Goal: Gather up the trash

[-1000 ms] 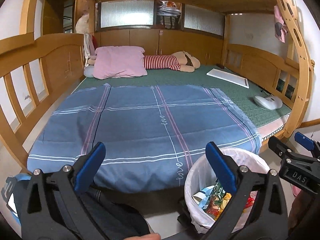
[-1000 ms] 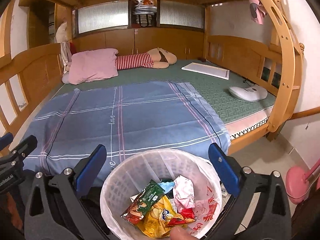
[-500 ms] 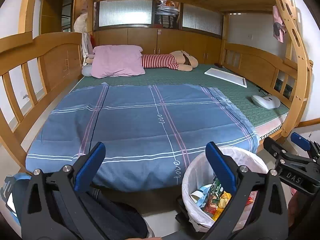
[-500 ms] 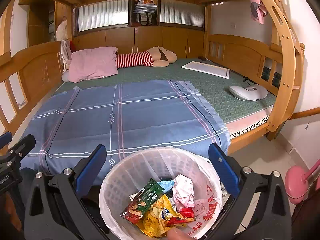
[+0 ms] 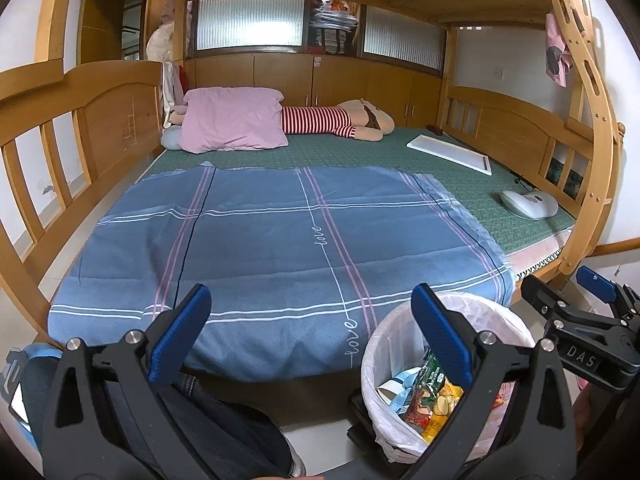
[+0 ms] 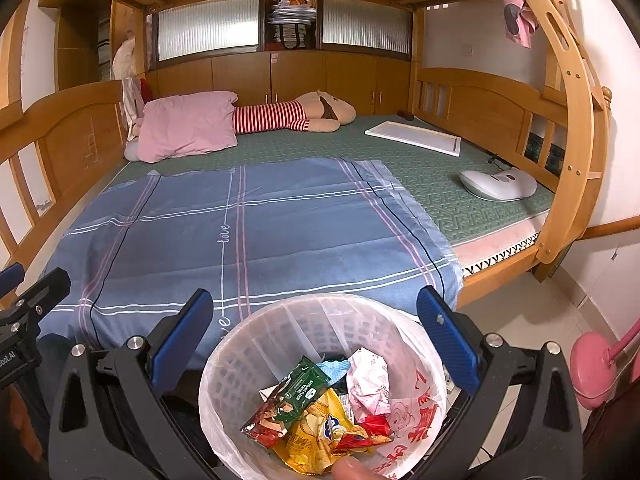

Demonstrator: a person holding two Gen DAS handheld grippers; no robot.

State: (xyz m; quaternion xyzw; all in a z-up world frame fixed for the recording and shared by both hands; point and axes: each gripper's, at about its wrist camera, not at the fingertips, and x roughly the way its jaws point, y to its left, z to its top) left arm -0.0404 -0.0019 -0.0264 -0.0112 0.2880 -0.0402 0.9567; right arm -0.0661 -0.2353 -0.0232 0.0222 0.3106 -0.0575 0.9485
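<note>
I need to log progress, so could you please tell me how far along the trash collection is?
Done, it seems: several snack wrappers already lie in the lined white bin at the foot of the bed. In hand: nothing; the left tongs and right tongs are both open and empty. Left: no loose trash shows on the blue blanket, so the job looks nearly finished.

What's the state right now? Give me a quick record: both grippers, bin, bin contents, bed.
left gripper: open, holding nothing, over the bed's foot edge
right gripper: open, holding nothing, over the bin
trash bin: white, bag-lined, on the floor at the bed's foot
bin contents: green wrapper, yellow chip bag, crumpled white wrapper
blue blanket: spread flat, no trash visible on it
</note>
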